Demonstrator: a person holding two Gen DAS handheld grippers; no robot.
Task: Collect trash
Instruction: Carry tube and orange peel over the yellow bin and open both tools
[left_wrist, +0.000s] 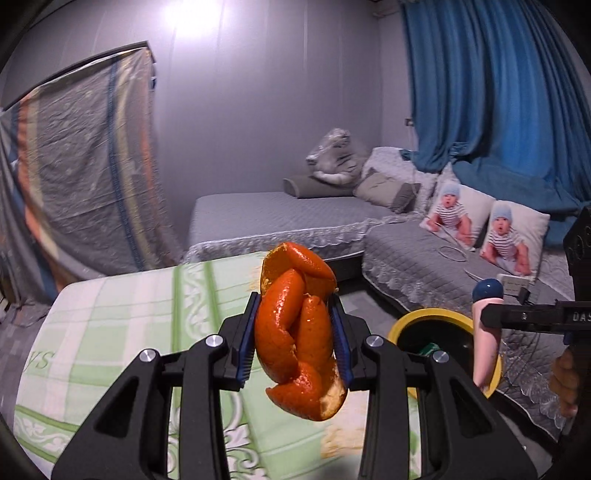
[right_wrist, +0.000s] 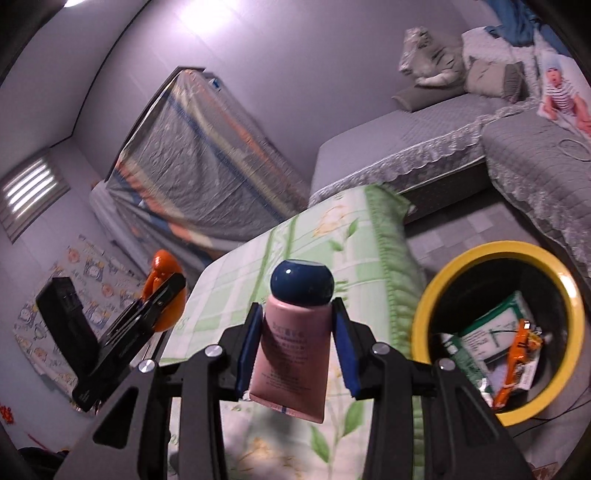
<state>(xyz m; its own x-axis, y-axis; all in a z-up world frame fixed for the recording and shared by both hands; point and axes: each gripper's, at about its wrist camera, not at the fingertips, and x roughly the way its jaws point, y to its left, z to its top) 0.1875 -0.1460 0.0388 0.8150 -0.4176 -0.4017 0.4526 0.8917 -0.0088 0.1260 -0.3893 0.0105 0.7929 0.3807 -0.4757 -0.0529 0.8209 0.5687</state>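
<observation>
left gripper (left_wrist: 299, 332) clamped on orange peel (left_wrist: 301, 328), over green tablecloth (left_wrist: 110, 332) | right gripper (right_wrist: 295, 343) clamped on pink tube (right_wrist: 291, 354), cap up | yellow-rimmed bin (right_wrist: 498, 328) at 3 o'clock, holding wrappers (right_wrist: 495, 343)

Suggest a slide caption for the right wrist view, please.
Right tool grips a pink tube, beside the yellow-rimmed bin holding trash.

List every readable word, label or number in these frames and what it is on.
"DAS", cut off by the frame edge: on the right gripper.
"ys": on the green checked cloth.
Print on the pink tube: too small to read.
Packaging in the yellow-rimmed bin: blurred, unreadable.
</observation>
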